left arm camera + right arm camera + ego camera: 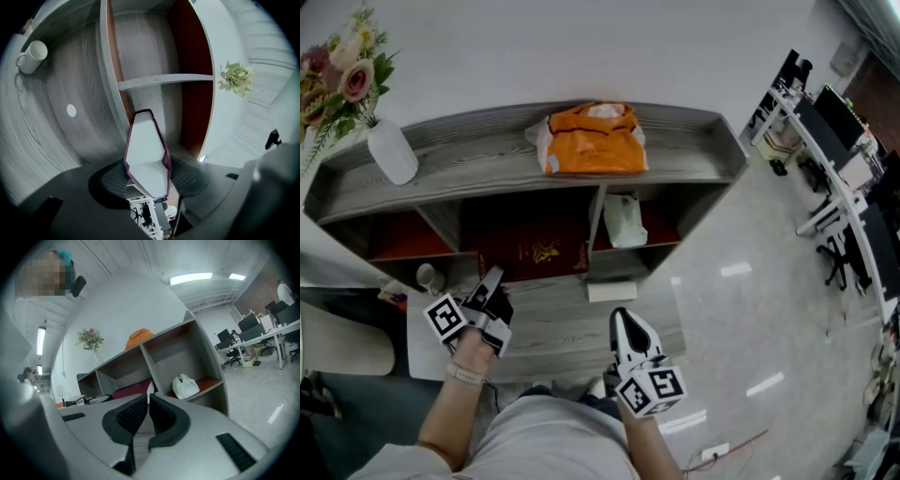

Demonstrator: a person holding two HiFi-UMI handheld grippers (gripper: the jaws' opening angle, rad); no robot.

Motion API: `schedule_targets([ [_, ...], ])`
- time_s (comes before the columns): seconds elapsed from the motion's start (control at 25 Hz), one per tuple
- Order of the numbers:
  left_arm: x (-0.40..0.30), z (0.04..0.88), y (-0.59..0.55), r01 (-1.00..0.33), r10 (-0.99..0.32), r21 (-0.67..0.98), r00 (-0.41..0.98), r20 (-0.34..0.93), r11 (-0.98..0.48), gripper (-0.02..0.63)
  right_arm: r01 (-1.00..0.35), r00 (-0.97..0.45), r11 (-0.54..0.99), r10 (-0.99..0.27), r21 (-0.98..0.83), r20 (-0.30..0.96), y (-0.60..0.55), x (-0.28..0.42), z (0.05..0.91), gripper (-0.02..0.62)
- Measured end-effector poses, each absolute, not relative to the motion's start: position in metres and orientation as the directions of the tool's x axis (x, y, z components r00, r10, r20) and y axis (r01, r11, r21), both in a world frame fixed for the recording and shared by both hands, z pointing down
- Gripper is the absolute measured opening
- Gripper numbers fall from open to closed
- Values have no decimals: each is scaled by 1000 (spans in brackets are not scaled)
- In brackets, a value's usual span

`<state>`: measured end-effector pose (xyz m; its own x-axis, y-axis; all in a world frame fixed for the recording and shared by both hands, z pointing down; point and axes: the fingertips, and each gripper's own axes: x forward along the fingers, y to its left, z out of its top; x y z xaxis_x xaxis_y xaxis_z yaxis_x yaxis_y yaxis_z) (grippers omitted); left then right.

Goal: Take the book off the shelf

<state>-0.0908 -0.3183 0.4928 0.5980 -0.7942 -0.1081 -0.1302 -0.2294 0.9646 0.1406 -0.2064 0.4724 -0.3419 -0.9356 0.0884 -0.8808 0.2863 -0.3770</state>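
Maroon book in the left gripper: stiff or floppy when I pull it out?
Probably stiff: the book shows a thick white page block inside hard-looking maroon covers. It looks large in the shelf bay, so likely heavy for the edge hold of the left gripper, and may sag or twist.

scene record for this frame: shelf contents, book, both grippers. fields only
shelf: gray wood, open compartments
on top: orange bag; white vase with flowers
middle compartment: dark red book
right compartment: white bag
left gripper: pads against the book's covers
right gripper: shut, nothing in it
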Motion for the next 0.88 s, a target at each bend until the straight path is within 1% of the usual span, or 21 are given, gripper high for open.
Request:
schedule_targets([
  [0.28,-88,493,-287,-81,-769,966,623,-142,-245,245,-878,-340,281,-936,-387,92,-197,139,475,25],
  [0.64,-94,491,-255,-80,-742,959,652,-157,-273,233,-885,-297,238,-951,-400,91,-186,146,478,24],
  [0.8,-88,491,-240,-88,-706,954,693,-147,-286,227,-888,-267,213,-960,-407,81,-182,150,475,25],
  [0.88,-83,496,-233,-69,-689,960,710,-144,-273,227,-891,-251,199,-965,-409,77,-180,152,474,25],
])
